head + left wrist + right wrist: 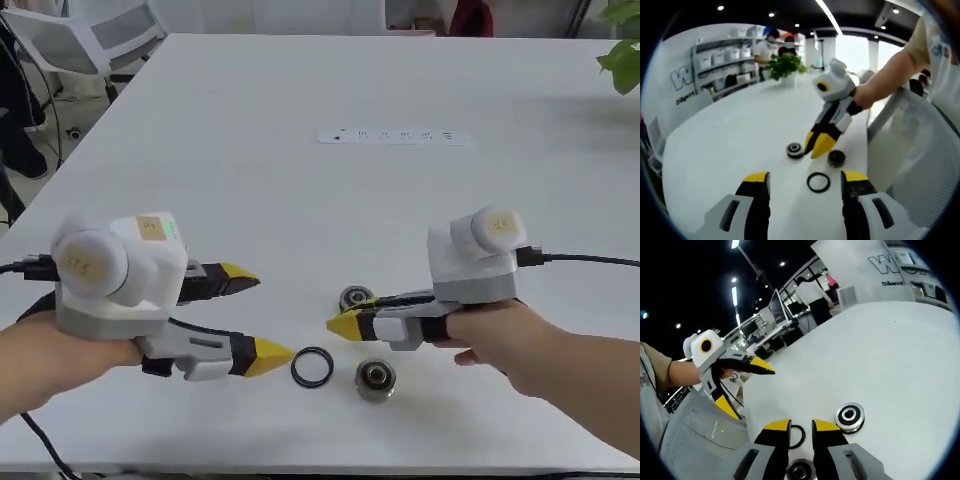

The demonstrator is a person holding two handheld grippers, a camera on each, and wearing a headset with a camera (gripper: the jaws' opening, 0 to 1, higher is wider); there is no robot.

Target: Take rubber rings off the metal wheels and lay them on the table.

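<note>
The wide white desk [300, 200] carried a power strip [393, 136] toward its middle. A mesh chair [90, 35] stood at the far left corner, a green plant [625, 55] at the right. Round ceiling lamps [720, 8] shone above white shelves [722, 62].

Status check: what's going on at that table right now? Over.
Left gripper open, empty. Right gripper nearly shut, empty. Rubber ring flat on table beside near wheel; far wheel by right jaws. Nothing blocking.
</note>
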